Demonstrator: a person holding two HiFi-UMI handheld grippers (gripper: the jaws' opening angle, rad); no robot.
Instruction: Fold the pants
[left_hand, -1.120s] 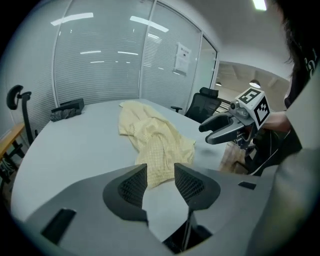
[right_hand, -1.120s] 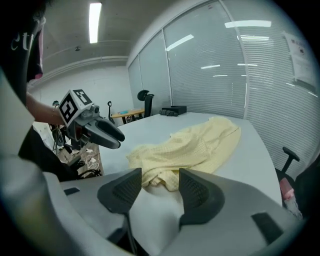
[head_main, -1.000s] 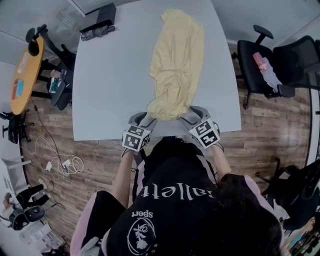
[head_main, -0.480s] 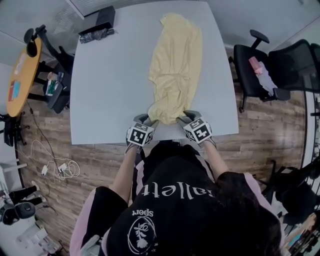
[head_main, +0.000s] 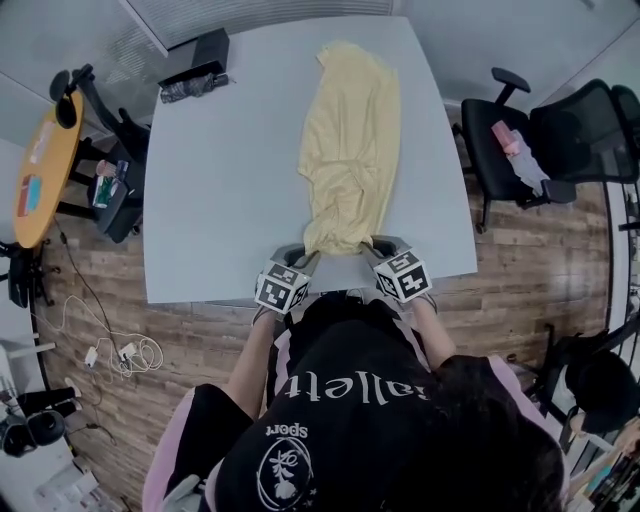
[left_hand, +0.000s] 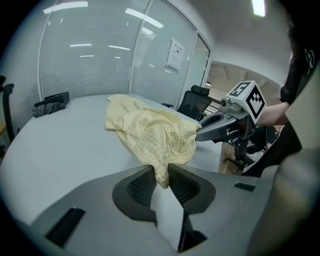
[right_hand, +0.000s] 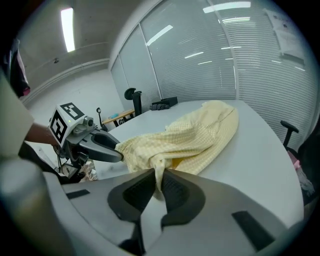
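Observation:
The pale yellow pants (head_main: 348, 150) lie lengthwise on the grey table (head_main: 220, 170), crumpled toward the near edge. My left gripper (head_main: 308, 262) sits at the near-left corner of the cloth; in the left gripper view its jaws are closing on the pants (left_hand: 150, 132), with a fold of fabric pinched between them at the left gripper (left_hand: 161, 181). At the near-right corner my right gripper (head_main: 372, 250) does the same. In the right gripper view the jaws of the right gripper (right_hand: 159, 184) are closing on a fold of the pants (right_hand: 185, 137).
A black case (head_main: 197, 50) and a dark bundle (head_main: 193, 87) lie at the table's far left corner. Black office chairs (head_main: 540, 140) stand to the right, and a round orange table (head_main: 40, 150) to the left. Cables (head_main: 120, 350) lie on the wooden floor.
Both grippers' jaws have drawn together on the near end of the pants. The near cloth edge looks more bunched between the two grippers than before.

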